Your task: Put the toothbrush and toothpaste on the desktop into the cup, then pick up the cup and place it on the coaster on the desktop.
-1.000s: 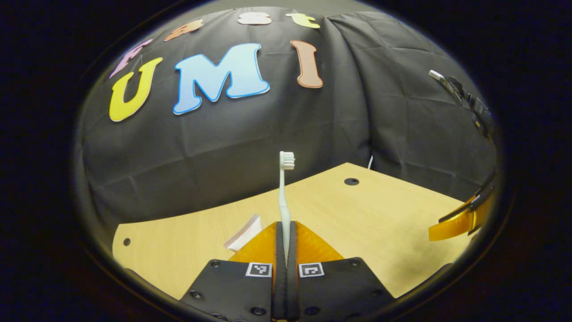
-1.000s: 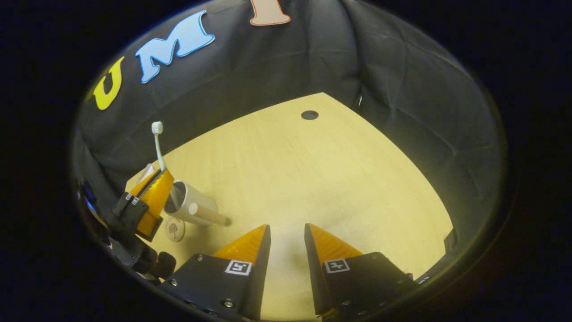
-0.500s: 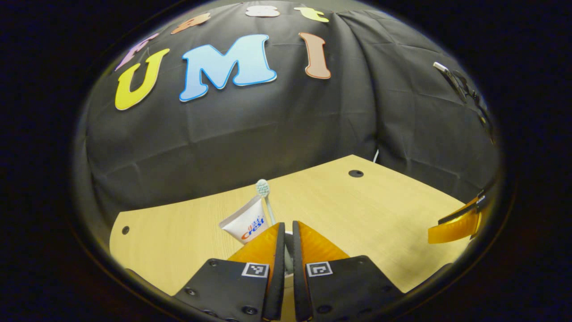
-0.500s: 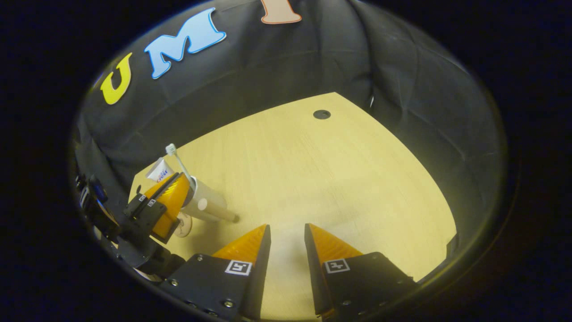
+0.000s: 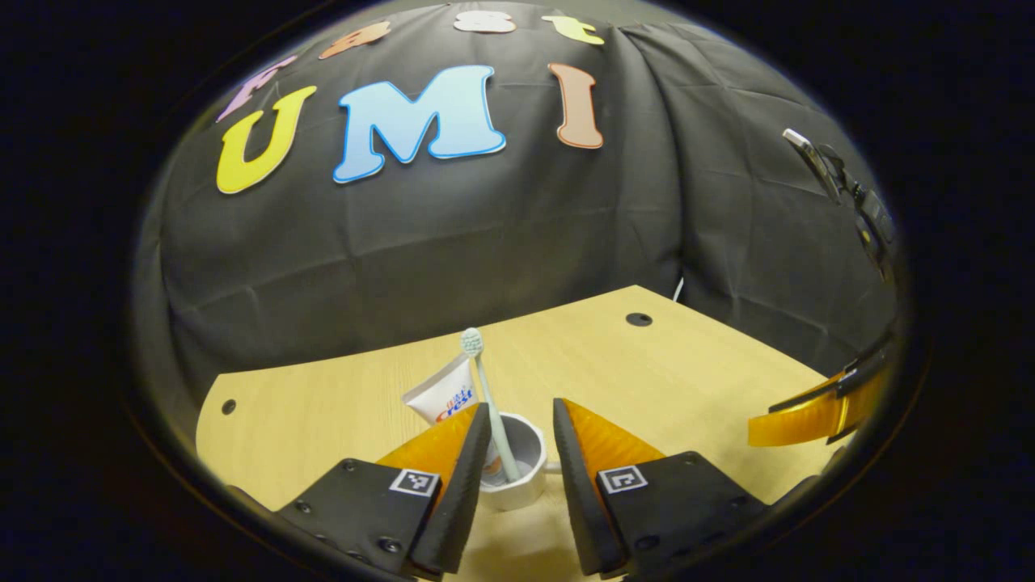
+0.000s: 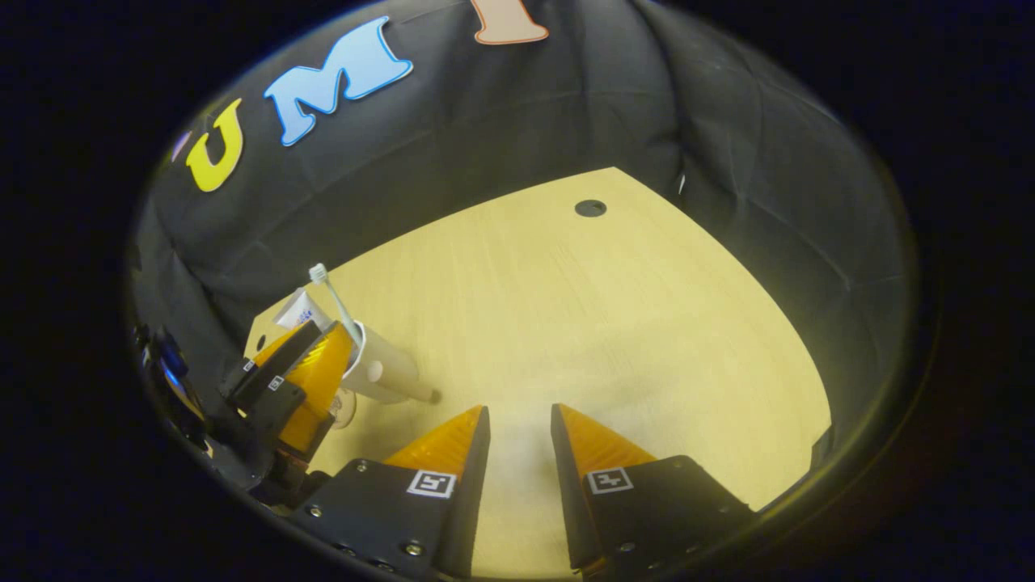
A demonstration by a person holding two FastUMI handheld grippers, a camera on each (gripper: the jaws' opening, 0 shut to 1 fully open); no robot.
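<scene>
From where I stand, the left tongs (image 5: 517,436) hang just above the white cup (image 5: 511,473), their two fingers spread with nothing between them, one on each side of the rim. The toothpaste (image 5: 443,394) stands in the cup with its flat tail up and leaning away to the left, and the toothbrush (image 5: 487,396) stands beside it, bristles on top, its handle slanting down into the bowl. In the right gripper view a round coaster (image 6: 343,408) peeps out on the tabletop (image 6: 582,323) just beside the cup's foot, partly hidden behind the left tongs; I cannot tell whether the cup touches it, but it looks to stand next to it, not on it. Farther right, the right tongs (image 6: 520,420) hover over bare wood, fingers parted and empty. With both things in the cup, my guess is that the lift onto the coaster is what matters now: grip the cup wall low and square, keep clear of the brush handle, hold it upright so the tall brush and tube don't tip out, and set it down centred.
</scene>
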